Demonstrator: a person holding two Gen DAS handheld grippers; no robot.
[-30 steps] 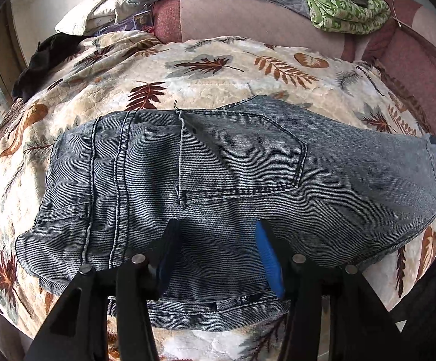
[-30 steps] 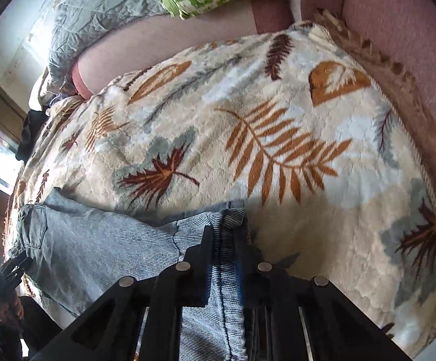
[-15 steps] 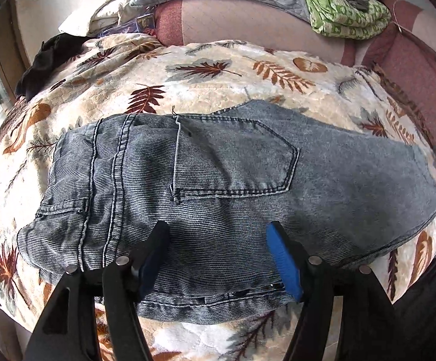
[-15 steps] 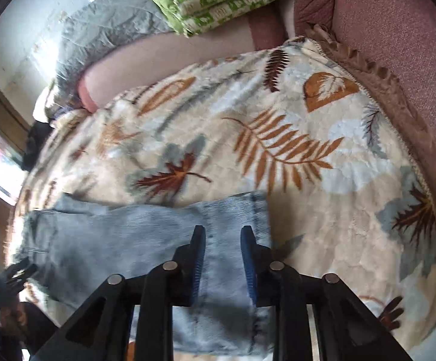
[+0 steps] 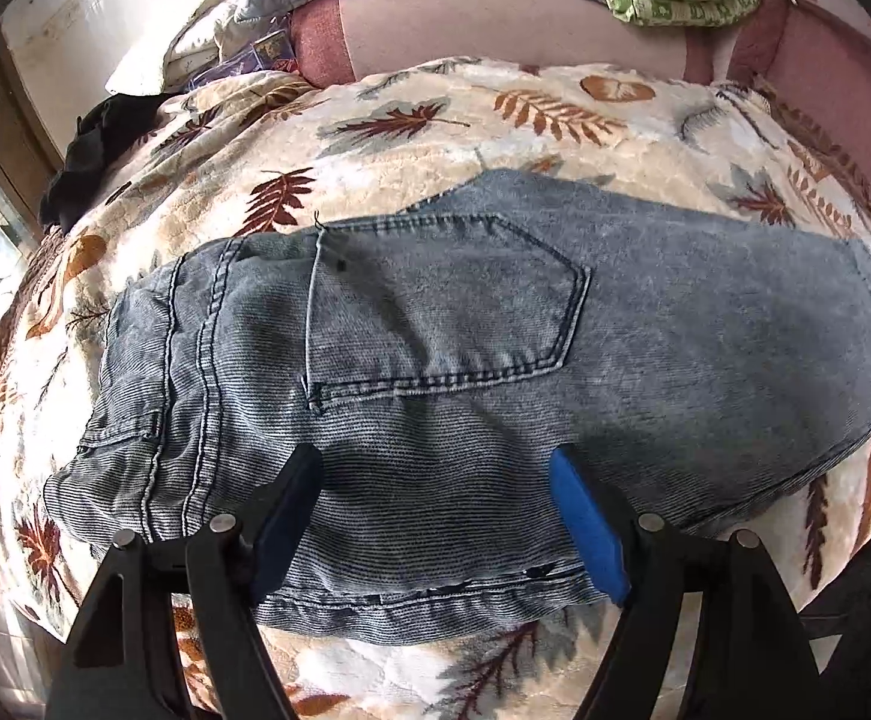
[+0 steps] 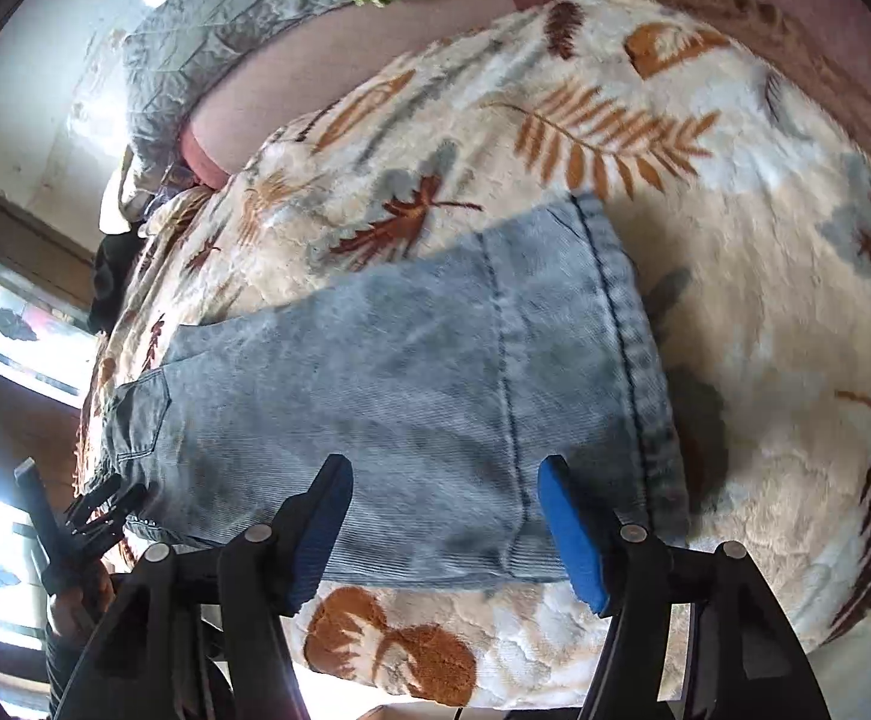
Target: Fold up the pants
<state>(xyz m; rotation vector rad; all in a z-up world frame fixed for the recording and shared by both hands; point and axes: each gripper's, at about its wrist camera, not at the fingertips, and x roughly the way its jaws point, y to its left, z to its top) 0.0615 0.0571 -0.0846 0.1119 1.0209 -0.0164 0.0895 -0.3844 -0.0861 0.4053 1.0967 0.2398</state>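
Leaf-print blanket over the bed, and the jeans lie flat across it, long axis left to right (waist left, hem right). Left gripper spread wide above the waistband; right gripper spread too, over the hem.

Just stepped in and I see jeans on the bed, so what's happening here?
A person with a handheld gripper in each hand is folding a pair of grey-blue jeans laid flat on a leaf-print blanket. The left gripper hovers open over the waist end, near the back pocket. The right gripper hovers open over the hem end. Neither holds the fabric.
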